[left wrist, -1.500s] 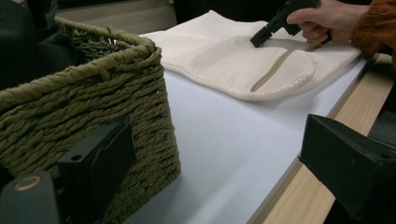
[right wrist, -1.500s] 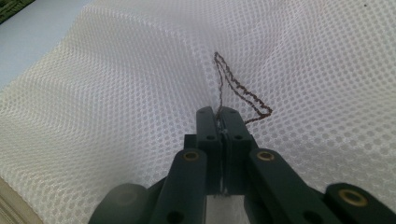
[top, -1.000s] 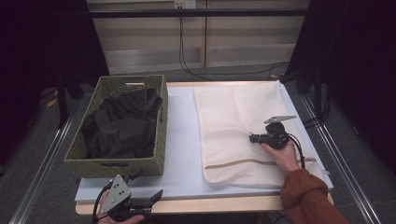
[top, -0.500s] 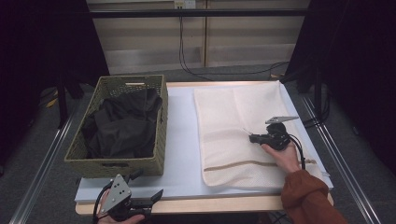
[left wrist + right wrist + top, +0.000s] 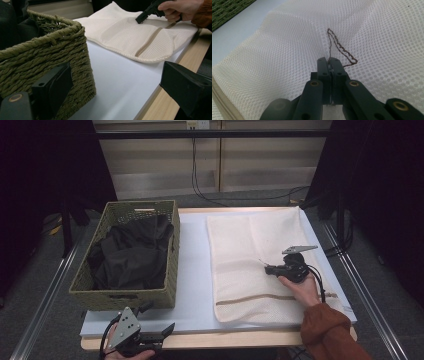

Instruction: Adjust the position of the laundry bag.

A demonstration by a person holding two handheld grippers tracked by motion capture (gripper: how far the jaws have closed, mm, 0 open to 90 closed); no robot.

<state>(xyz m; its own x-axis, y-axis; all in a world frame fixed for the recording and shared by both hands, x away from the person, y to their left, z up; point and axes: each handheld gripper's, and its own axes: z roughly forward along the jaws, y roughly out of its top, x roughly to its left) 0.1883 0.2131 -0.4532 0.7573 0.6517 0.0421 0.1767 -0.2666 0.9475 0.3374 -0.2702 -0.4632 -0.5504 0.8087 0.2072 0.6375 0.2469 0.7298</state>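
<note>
A cream mesh bag (image 5: 250, 245) with a tan zipper stripe (image 5: 255, 298) lies flat on the right half of the table. My right gripper (image 5: 266, 268) rests on its middle, shut on a pinch of the mesh (image 5: 287, 50), which rises in a small ridge ahead of the tips. A thin brown thread loop (image 5: 342, 50) comes out at the tips of the right gripper (image 5: 328, 60). My left gripper (image 5: 159, 316) is held at the table's front left edge, open, with nothing between its jaws. It sits beside the woven basket's corner (image 5: 50, 50), and the mesh bag (image 5: 125, 32) lies farther off.
An olive woven basket (image 5: 125, 295) stands on the left of the table, full of dark clothing (image 5: 130, 255). A white sheet (image 5: 192, 270) covers the tabletop, with a bare strip between basket and bag. The wooden table edge (image 5: 160, 100) runs along the front.
</note>
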